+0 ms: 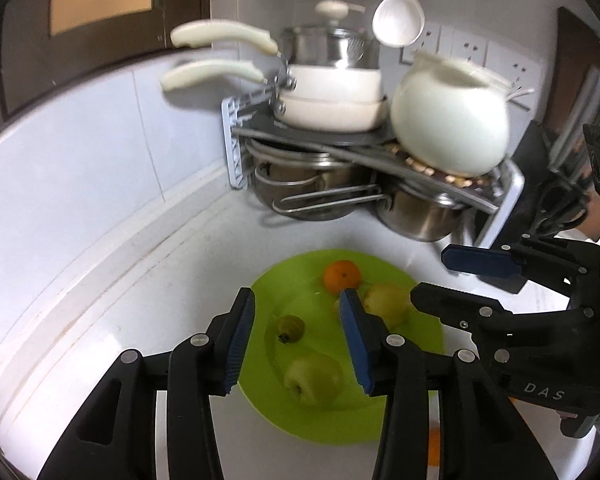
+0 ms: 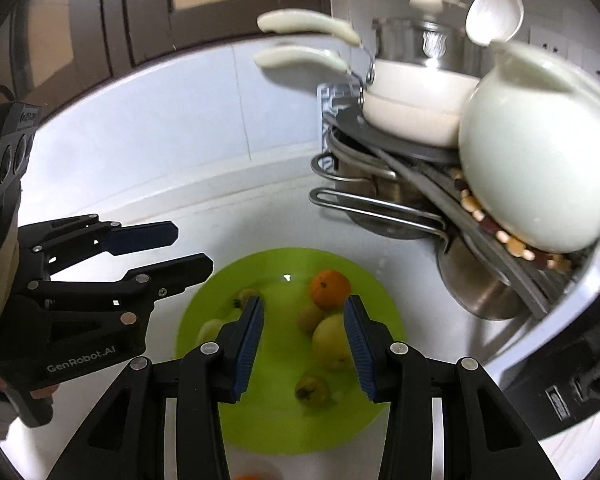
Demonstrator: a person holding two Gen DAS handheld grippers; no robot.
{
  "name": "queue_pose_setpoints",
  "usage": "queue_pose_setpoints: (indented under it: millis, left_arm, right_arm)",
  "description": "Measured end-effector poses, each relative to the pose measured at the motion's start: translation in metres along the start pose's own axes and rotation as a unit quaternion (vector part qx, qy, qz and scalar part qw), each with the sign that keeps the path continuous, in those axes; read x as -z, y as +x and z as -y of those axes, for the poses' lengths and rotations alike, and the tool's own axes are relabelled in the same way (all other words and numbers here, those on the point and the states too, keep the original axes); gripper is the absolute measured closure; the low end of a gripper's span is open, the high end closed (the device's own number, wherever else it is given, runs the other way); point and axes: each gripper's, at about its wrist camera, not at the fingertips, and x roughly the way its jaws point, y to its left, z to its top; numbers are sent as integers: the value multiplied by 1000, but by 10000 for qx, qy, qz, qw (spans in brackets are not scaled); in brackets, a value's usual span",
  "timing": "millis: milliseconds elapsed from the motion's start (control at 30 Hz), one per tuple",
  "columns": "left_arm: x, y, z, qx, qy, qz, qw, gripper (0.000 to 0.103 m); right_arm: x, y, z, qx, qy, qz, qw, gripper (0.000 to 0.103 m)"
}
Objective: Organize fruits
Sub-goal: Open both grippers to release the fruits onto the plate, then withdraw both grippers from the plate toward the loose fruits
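Now both hand-held grippers hover empty, jaws spread, over the green plate (image 1: 380, 408) low in the frame: left hand-held gripper (image 1: 296, 340), right hand-held gripper (image 2: 304, 344). On it, the orange (image 1: 341, 276) and pears (image 1: 312, 376) look firm, round, likely to roll; grip across their middles.

On the counter (image 1: 100, 264) sits a plate (image 1: 420, 344) holding fruit: an orange (image 1: 341, 276) at twelve o'clock, a pear (image 1: 388, 304) at two, a small fruit (image 1: 290, 329) at nine, an apple (image 1: 314, 378) at six. A pot rack (image 1: 380, 168) stands behind the plate.
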Motion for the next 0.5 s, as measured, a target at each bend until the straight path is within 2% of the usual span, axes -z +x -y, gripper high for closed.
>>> queue_pose_setpoints:
  millis: [233,500]
  left_arm:
    - [10,-45,13,-53,-47,288,9996,55]
    - [33,-83,35,46,-81,395,9992,52]
  right_arm:
    - [12,-44,-8,65,-12,299,9995,60]
    - [33,-90,-9,157,13,563,9983,60]
